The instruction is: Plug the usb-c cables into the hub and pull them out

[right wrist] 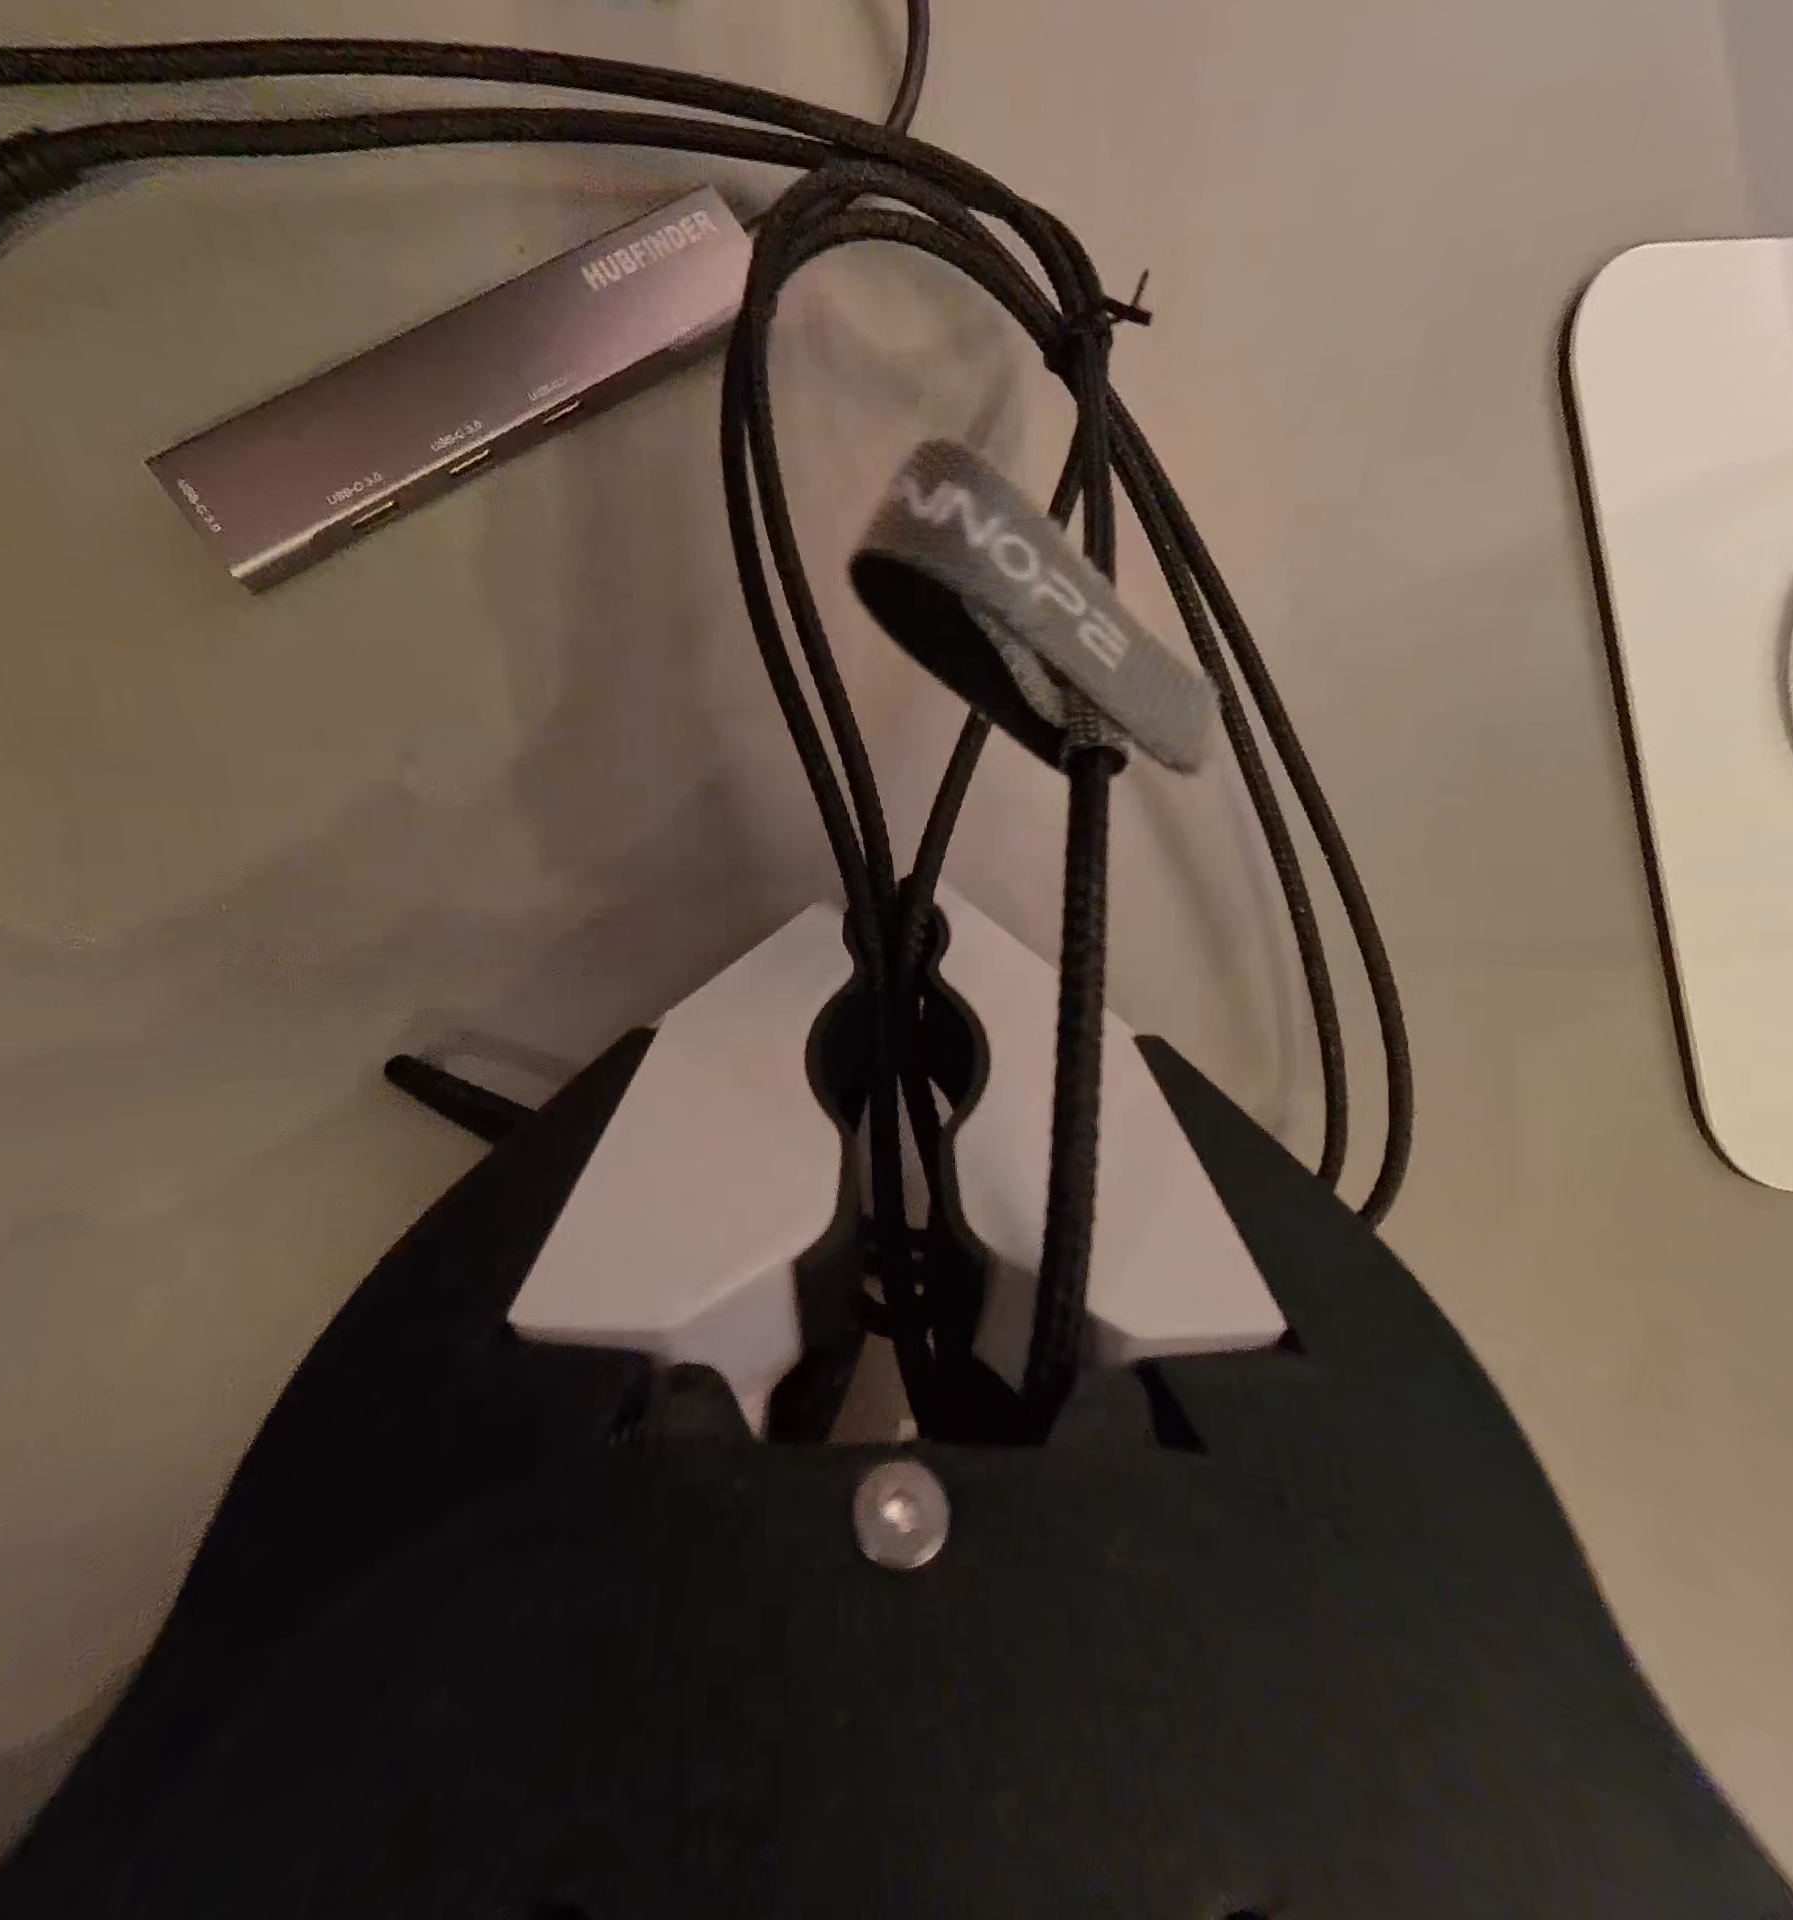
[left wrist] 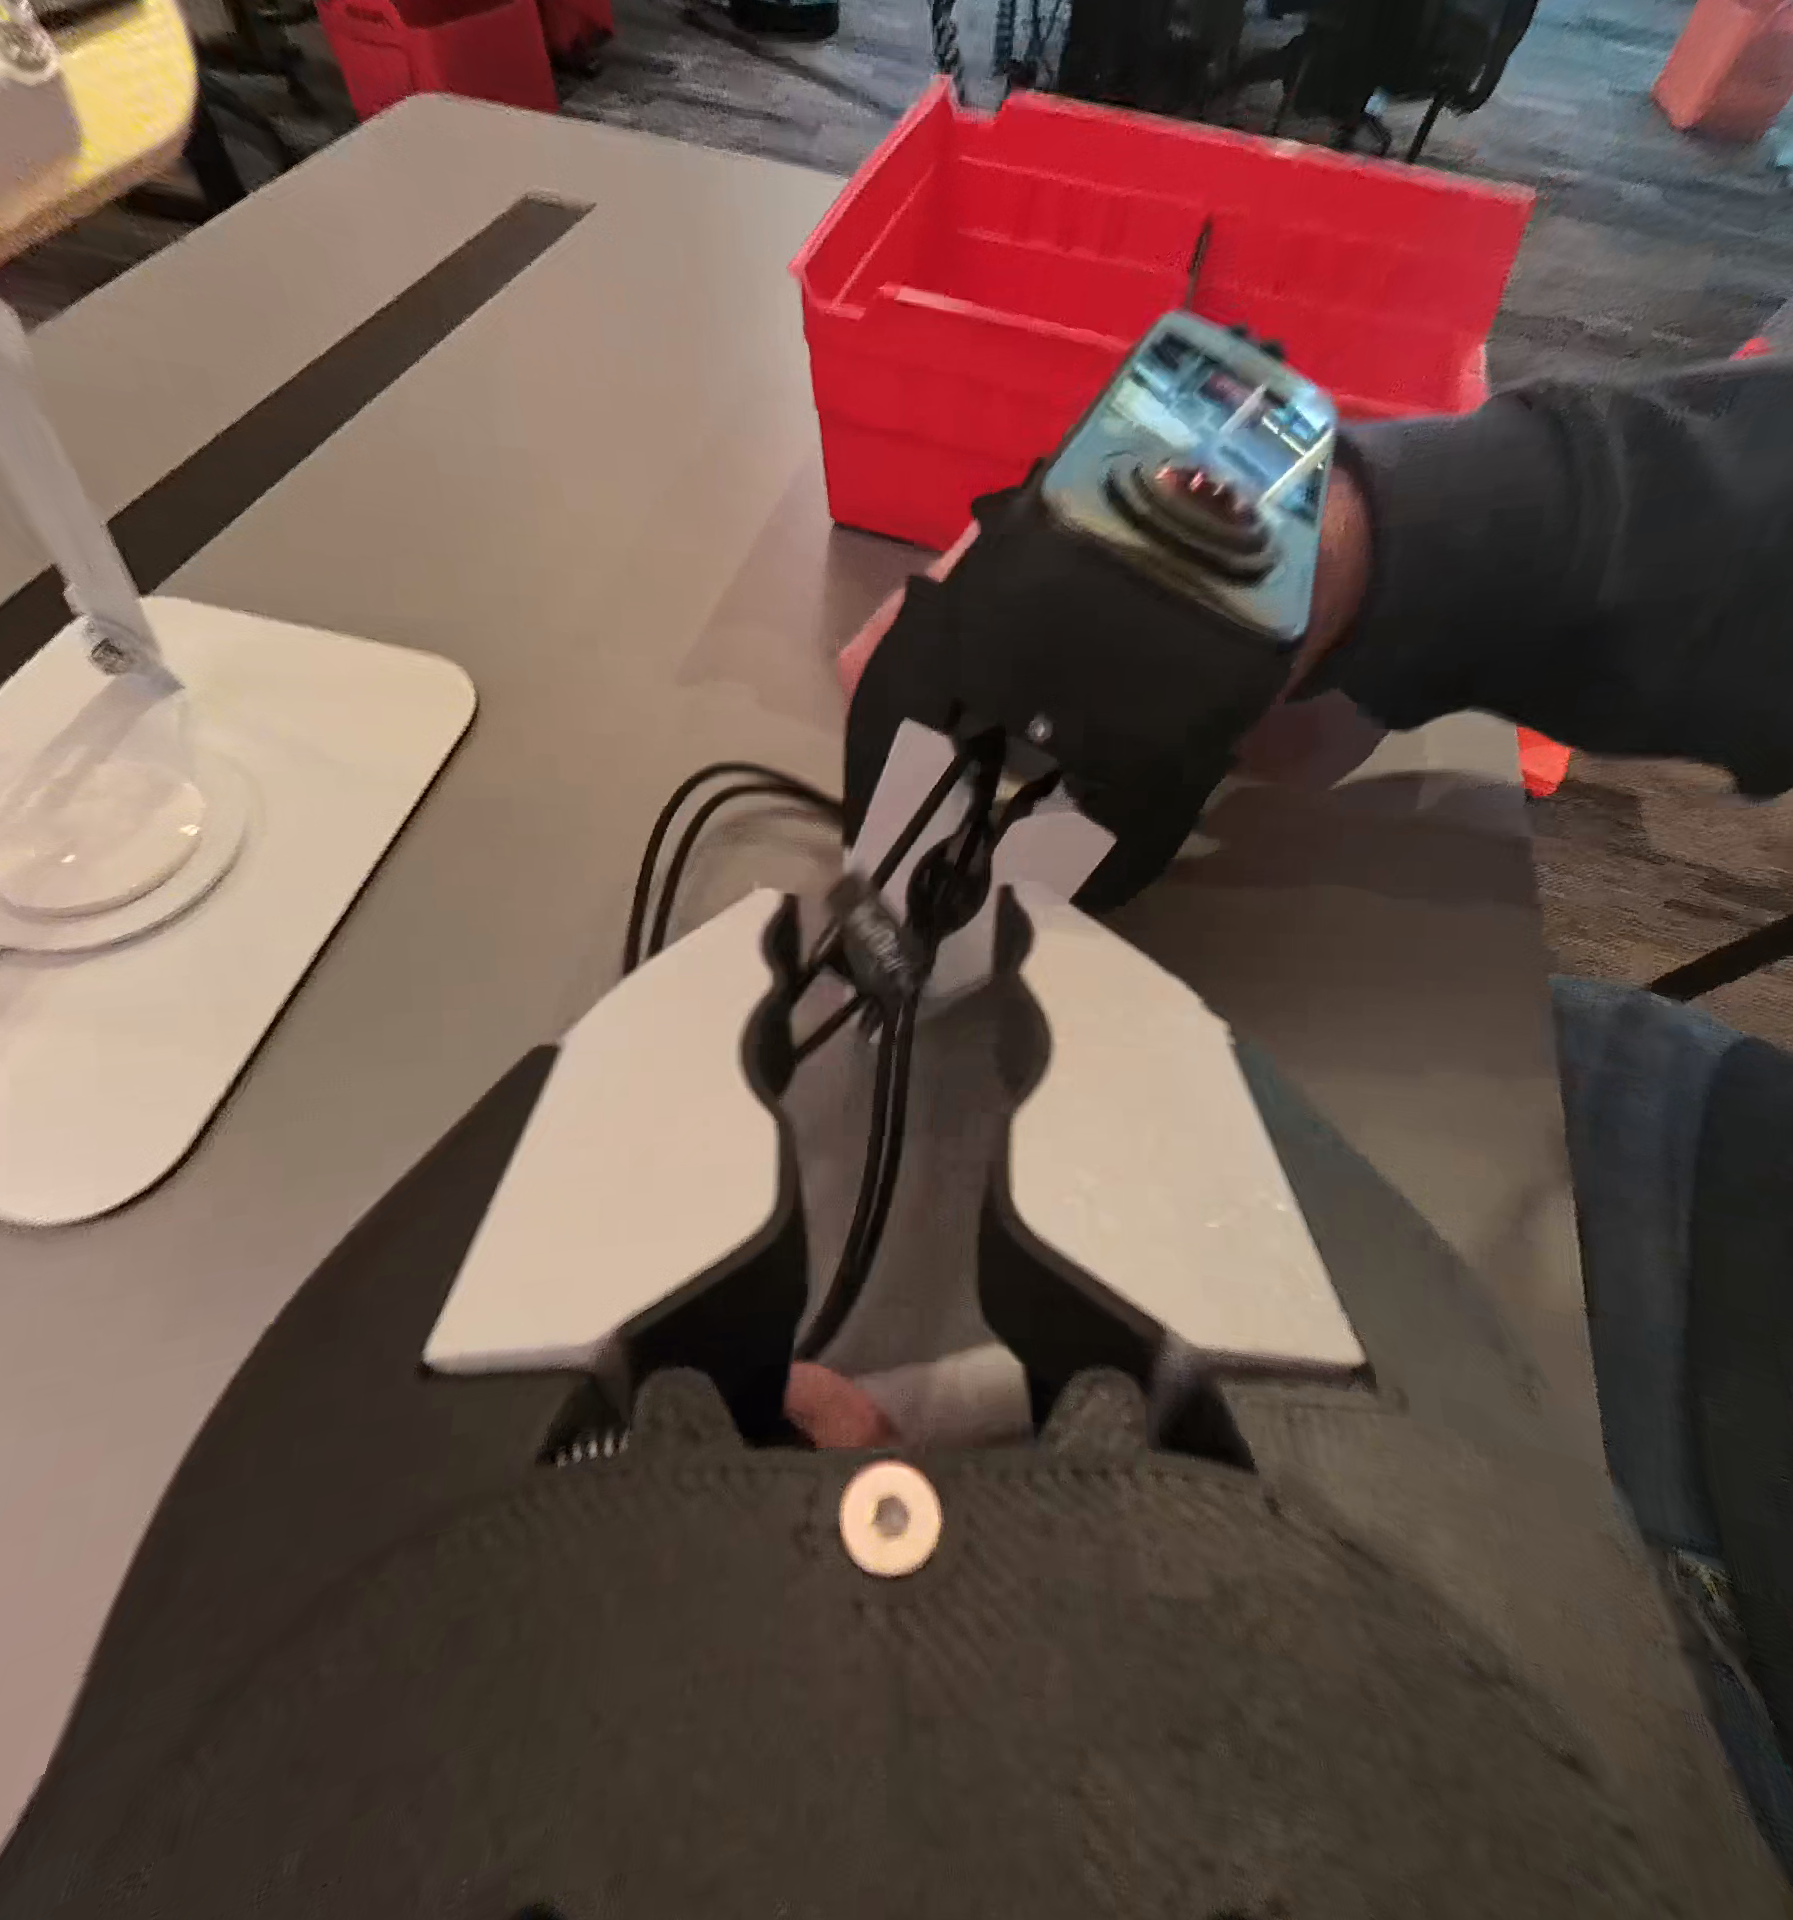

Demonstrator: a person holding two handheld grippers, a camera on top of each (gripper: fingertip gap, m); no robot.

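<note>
In the right wrist view my right gripper [right wrist: 892, 935] is shut on a bundle of black braided usb-c cables [right wrist: 819, 623], lifted above the table. A grey strap [right wrist: 1037, 613] hangs on one cable, and a thin tie binds the loops higher up. The grey hub [right wrist: 445, 405] lies flat on the table to the upper left, with its row of ports facing me and nothing plugged into them. In the left wrist view my left gripper [left wrist: 892, 914] is open. The cables [left wrist: 871, 1091] run between its fingers without being pressed. The right gripper [left wrist: 959, 842] holds them just beyond.
A red bin [left wrist: 1131, 312] stands at the back of the grey table [left wrist: 559, 520]. A white stand base [left wrist: 196, 883] with a clear post sits at the left and also shows in the right wrist view [right wrist: 1723, 675]. A dark slot [left wrist: 300, 416] crosses the table. The grippers' ends are close to 12 cm from one another. The right tips stand about 11 cm off the grey hub [right wrist: 445, 405].
</note>
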